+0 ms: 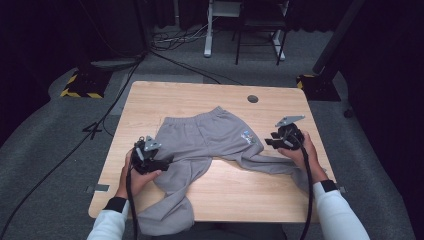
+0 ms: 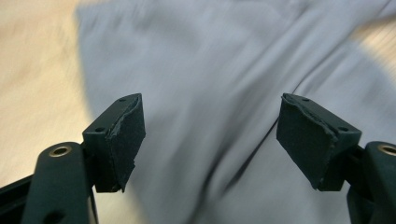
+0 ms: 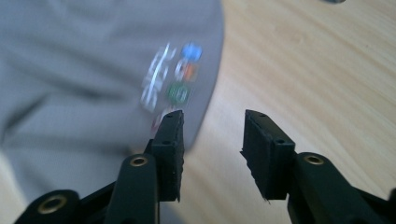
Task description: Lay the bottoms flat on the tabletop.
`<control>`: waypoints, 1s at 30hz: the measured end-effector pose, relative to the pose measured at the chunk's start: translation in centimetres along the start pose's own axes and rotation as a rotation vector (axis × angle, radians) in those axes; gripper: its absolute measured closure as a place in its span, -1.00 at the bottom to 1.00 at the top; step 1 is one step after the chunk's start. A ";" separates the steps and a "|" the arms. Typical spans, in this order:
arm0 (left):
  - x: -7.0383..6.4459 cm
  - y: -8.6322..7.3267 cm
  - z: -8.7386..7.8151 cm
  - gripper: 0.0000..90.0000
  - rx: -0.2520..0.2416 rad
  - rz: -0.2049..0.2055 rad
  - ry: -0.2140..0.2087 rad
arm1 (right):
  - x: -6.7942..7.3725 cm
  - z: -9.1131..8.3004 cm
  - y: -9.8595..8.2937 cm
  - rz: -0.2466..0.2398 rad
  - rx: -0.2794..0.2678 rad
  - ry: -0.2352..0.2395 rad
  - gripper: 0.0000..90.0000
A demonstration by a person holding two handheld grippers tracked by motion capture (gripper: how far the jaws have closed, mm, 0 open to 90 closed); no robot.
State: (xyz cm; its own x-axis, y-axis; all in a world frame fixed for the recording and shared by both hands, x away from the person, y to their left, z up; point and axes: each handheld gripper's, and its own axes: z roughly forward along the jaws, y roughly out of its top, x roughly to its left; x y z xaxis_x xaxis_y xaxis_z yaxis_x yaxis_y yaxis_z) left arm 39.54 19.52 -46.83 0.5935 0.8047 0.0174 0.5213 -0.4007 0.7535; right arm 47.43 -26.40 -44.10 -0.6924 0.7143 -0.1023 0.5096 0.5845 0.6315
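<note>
A light wooden worktop with a round cable hole near its far edge carries grey sweatpants, spread flat, one leg hanging over the near edge.

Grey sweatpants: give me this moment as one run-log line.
grey sweatpants: spread on table, one leg over near edge | left gripper: open above fabric | right gripper: open at logo-side edge

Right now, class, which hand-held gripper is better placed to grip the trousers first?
Probably the left hand-held gripper: its open jaws sit over the trousers. The right hand-held gripper, also open, straddles the fabric's edge, mostly above the table.
</note>
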 end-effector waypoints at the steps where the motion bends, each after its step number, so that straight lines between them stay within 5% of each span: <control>1: -0.3 0.6 0.4 -0.47 -0.001 0.015 -0.018 | 0.4 -0.4 -0.7 -0.041 0.028 0.019 0.27; 2: -0.8 1.3 1.1 -0.47 0.006 0.026 -0.042 | 0.5 -0.5 -1.2 -0.055 0.055 0.028 0.25; 4: -1.7 2.4 2.6 -0.47 0.014 0.075 -0.016 | 0.6 -0.5 -2.4 -0.080 0.110 -0.002 0.18; 6: -2.3 3.6 4.8 -0.46 0.030 0.075 -0.045 | 0.5 -0.6 -3.7 -0.104 0.162 0.012 0.19; 12: -4.0 5.9 9.0 -0.36 0.032 0.138 -0.035 | 0.7 -1.6 -6.2 -0.092 0.162 0.087 0.35; 15: -4.1 6.7 10.6 -0.33 0.049 0.098 -0.035 | 0.8 -1.6 -6.5 -0.079 0.156 0.110 0.42; 19: -3.5 7.1 11.8 -0.27 0.108 0.068 0.015 | 0.3 -1.8 -7.0 -0.033 0.132 0.120 0.65; 22: -2.2 6.9 11.9 -0.29 0.115 -0.001 0.032 | -0.3 -2.5 -7.4 0.012 0.092 0.089 0.93; 27: -0.3 6.3 11.0 -0.17 0.123 -0.023 0.157 | -1.7 -4.1 -7.6 0.076 0.021 -0.010 0.96; 30: 2.2 5.5 10.0 -0.18 0.143 -0.088 0.194 | -2.4 -4.7 -7.6 0.114 -0.011 -0.079 0.96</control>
State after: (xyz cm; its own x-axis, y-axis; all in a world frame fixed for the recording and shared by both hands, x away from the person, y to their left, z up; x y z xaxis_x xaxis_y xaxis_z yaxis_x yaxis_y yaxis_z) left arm 49.80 14.69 -49.20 0.4206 0.9026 0.0923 0.6550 -0.3724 0.6575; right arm 42.78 -34.38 -45.03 -0.5882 0.8038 -0.0893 0.5763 0.4941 0.6510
